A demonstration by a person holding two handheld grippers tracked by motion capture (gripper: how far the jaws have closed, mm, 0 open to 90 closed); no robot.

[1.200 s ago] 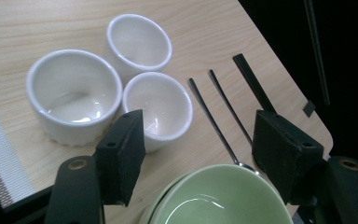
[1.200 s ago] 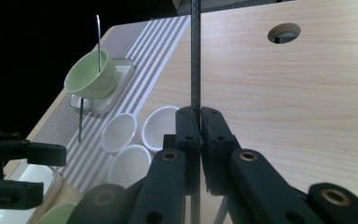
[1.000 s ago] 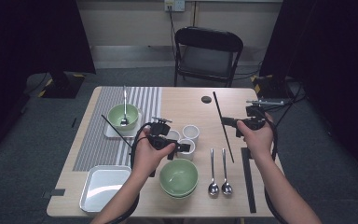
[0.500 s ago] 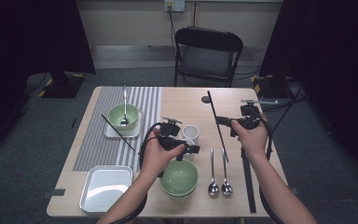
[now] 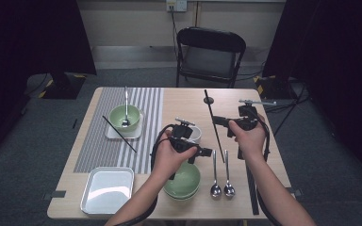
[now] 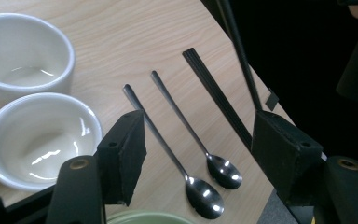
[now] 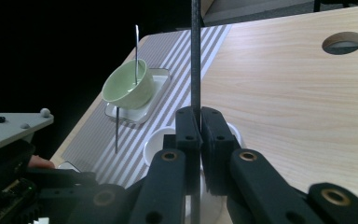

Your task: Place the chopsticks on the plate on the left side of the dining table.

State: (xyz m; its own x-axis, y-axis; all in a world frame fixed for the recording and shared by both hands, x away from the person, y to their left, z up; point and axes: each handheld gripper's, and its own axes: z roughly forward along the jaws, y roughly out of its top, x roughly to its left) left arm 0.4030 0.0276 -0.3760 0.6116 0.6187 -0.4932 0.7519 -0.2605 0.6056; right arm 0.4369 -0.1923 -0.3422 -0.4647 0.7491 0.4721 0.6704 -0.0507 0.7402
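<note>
Looking down on the desk, we see the right claw clenched on a thin black chopstick, lifted above the wood and slanting from near the desk's far hole toward the spoons. In the right gripper view its jaws press together on that stick, which rises straight between them. Our left claw is released, its jaws wide apart with nothing between them, hovering over 2 spoons lying side by side. A second black chopstick lies just beside them, and 2 white cups sit nearby.
</note>
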